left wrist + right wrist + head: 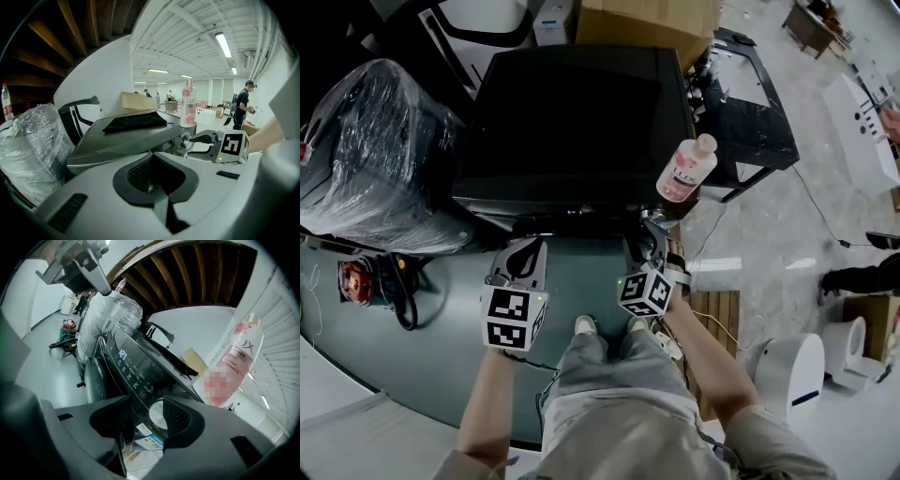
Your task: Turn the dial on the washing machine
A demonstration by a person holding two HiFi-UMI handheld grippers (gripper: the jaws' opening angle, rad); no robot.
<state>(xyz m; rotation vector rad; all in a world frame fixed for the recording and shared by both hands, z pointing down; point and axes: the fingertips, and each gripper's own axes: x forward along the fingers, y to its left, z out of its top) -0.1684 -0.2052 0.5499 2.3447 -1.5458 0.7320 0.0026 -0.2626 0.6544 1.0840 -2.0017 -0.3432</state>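
The black washing machine (572,122) stands in front of me. Its silver dial (157,414) sits at the right end of the dark control panel (129,366). My right gripper (146,406) is open around the dial: the right pad (177,417) lies at the dial's edge and the left pad (117,420) stands clear of it. From the head view the right gripper (649,230) is at the machine's front right corner. In the left gripper view the right gripper (187,140) shows at that same corner. My left gripper (523,253) hangs before the panel's middle, jaws shut and empty (151,154).
A pink bottle (686,169) stands on the machine's right front corner, just above the dial. A black cloth (136,122) lies on the lid. A plastic-wrapped bundle (375,159) is at the left and a cardboard box (647,23) behind. A person (241,105) stands far off.
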